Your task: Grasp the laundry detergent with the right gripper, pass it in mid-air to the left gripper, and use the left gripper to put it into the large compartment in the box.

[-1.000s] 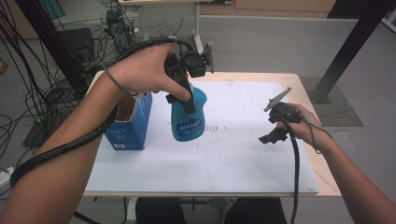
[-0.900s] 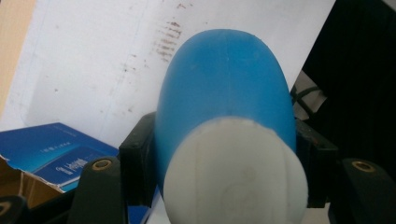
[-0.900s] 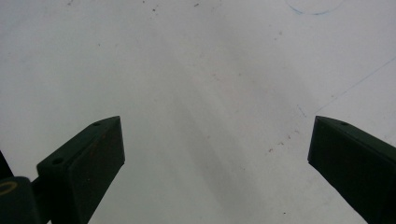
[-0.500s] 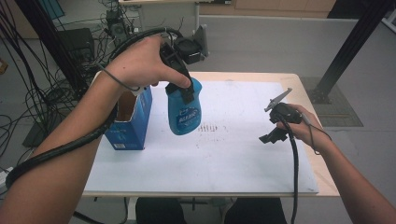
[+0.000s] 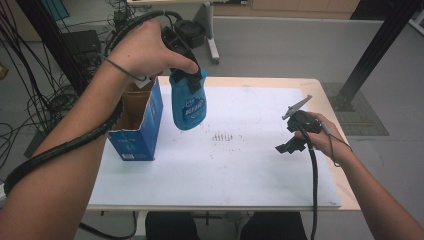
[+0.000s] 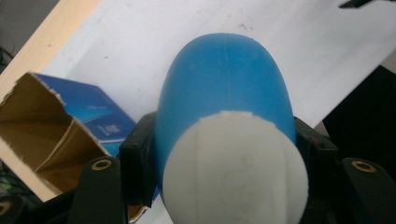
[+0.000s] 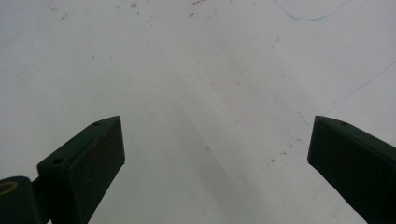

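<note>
The left gripper (image 5: pixel 186 82) is clamped on a blue plastic bottle (image 5: pixel 188 105), its jaws pressing the two flanks just below the white cap (image 6: pixel 236 170), and holds it clear of the white table sheet (image 5: pixel 210 165). The bottle hangs cap up with its long axis near vertical, its base pointing down at the sheet. The open blue cardboard box (image 5: pixel 136 125) stands just to the bottle's left near the table's left edge (its torn flaps up, its brown interior apparently empty as far as the left gripper view reaches). Judged from this, the coming move turns on carrying the bottle sideways over that opening; the left hand is much the nearer. The right gripper (image 5: pixel 292 135) rests well apart, jaws wide open and empty.
</note>
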### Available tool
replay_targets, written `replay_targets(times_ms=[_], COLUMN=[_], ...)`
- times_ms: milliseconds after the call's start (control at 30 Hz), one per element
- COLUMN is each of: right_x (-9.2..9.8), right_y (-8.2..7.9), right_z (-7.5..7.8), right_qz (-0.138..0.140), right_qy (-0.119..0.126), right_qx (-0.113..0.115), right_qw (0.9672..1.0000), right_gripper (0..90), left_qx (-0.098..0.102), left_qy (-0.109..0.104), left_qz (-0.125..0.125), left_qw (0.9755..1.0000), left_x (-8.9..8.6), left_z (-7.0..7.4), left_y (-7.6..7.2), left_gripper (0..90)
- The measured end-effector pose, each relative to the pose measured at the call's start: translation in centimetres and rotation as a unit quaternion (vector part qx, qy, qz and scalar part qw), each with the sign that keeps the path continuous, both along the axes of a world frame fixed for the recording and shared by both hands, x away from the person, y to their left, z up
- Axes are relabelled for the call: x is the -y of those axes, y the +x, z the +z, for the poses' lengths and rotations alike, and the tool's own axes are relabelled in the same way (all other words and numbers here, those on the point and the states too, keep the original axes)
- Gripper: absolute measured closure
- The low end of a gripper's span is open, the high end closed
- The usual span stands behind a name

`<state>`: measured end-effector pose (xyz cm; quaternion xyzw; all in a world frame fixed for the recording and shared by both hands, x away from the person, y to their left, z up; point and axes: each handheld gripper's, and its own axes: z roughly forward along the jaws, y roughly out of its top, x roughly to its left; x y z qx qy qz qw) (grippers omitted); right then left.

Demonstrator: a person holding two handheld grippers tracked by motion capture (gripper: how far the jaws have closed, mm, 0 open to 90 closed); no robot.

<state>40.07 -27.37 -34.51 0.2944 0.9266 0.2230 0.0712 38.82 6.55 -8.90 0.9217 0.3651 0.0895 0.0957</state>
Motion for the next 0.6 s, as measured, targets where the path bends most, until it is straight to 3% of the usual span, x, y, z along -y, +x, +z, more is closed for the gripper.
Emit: replay_targets(times_ms=[300, 533, 600], right_x=[0.1, 0.1, 0.2], right_y=[0.0, -0.1, -0.1], right_z=[-0.2, -0.3, -0.3], right_qz=[-0.002, -0.007, -0.006], right_qy=[0.009, 0.015, 0.014], right_qx=[0.003, 0.003, 0.004], right_qw=[1.0, 0.9999, 0.9999], right_gripper=[3.5, 3.5, 3.5], left_qx=[0.008, 0.018, 0.02], left_qy=[-0.025, -0.025, -0.027], left_qz=[0.065, 0.126, 0.146], left_qw=[0.9975, 0.9915, 0.9887], left_x=[-2.8, -5.6, -6.6], left_z=[0.9, 1.0, 0.9], left_y=[1.4, 2.6, 3.0], left_gripper=[37.7, 37.7, 37.7])
